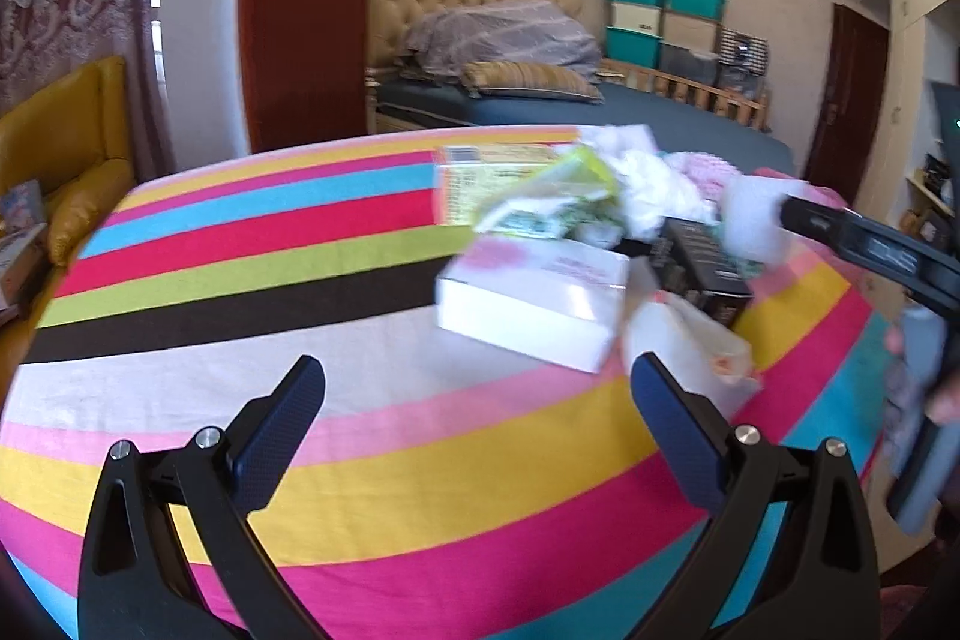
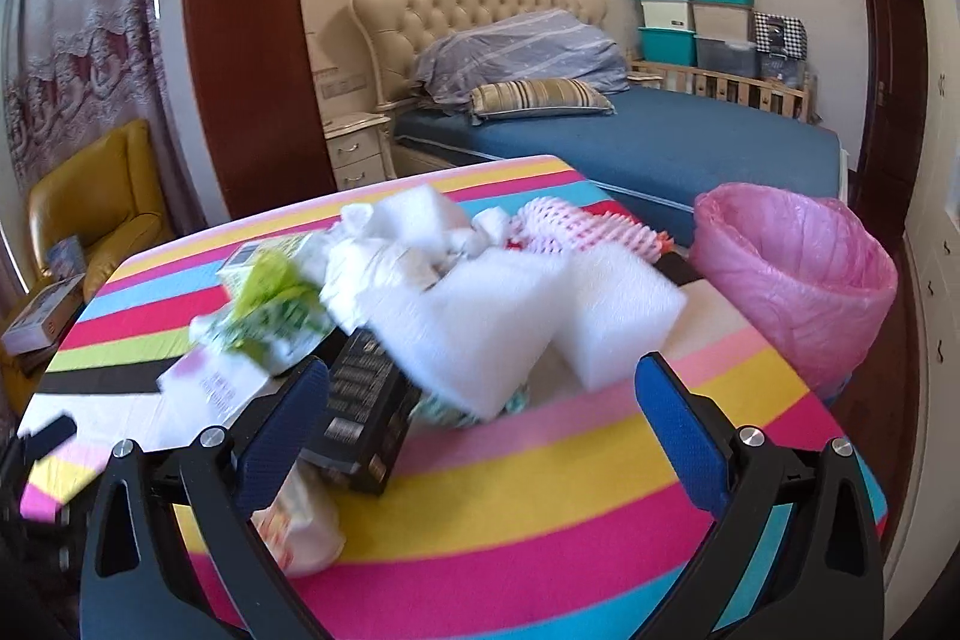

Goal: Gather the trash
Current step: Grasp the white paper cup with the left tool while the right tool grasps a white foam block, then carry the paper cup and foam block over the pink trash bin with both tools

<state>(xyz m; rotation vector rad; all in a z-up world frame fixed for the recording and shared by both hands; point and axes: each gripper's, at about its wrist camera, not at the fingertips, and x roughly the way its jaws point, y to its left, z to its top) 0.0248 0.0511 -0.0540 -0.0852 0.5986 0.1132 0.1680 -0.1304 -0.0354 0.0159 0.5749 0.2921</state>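
A heap of trash lies on the striped tablecloth [image 1: 300,280]: a white box with pink print [image 1: 534,304], a black box [image 1: 702,262], a green wrapper [image 1: 558,202], white foam pieces [image 2: 498,316] and a pink foam net [image 2: 576,220]. My left gripper [image 1: 477,400] is open and empty, just short of the white box. My right gripper [image 2: 483,400] is open and empty, with the black box [image 2: 366,406] and white foam between its fingers' line. It shows at the right edge of the left wrist view [image 1: 840,232]. A bin lined with a pink bag [image 2: 792,280] stands at the right.
A crumpled white and orange wrapper [image 2: 306,520] lies at the near left of my right gripper. A yellow box [image 1: 480,172] lies behind the heap. A bed [image 2: 630,142], a yellow armchair [image 1: 66,160] and stacked storage boxes [image 2: 690,16] stand beyond the table.
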